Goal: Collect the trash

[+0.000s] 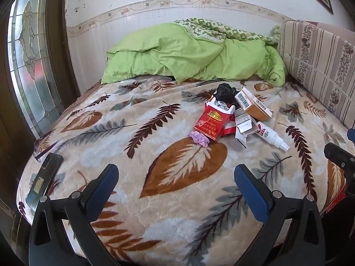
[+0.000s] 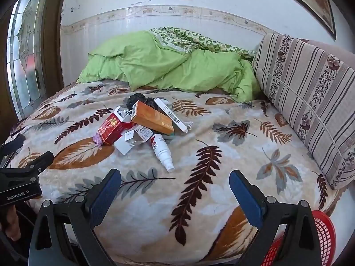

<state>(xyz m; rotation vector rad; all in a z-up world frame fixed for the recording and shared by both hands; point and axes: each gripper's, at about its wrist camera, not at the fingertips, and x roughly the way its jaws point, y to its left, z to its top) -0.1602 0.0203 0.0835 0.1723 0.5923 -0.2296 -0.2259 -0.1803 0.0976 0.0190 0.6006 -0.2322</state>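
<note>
A pile of trash lies on the leaf-patterned blanket (image 1: pixel 177 199) of a bed. It holds a red cigarette pack (image 1: pixel 209 122) (image 2: pixel 112 127), an orange box (image 1: pixel 255 106) (image 2: pixel 153 117), a white spray bottle (image 1: pixel 274 138) (image 2: pixel 163 150), a crumpled black bag (image 1: pixel 226 92) (image 2: pixel 138 99), a purple wad (image 1: pixel 199 140) (image 2: pixel 97 140) and white cartons (image 2: pixel 131 138). My left gripper (image 1: pixel 176 177) is open and empty, near the bed's front edge. My right gripper (image 2: pixel 175 182) is open and empty, short of the spray bottle.
A red mesh basket (image 2: pixel 321 237) stands low at the right beside the bed. A green duvet (image 1: pixel 188 53) is bunched at the back. A striped cushion (image 2: pixel 310 93) lines the right side. A dark phone (image 1: pixel 43 179) lies at the bed's left edge.
</note>
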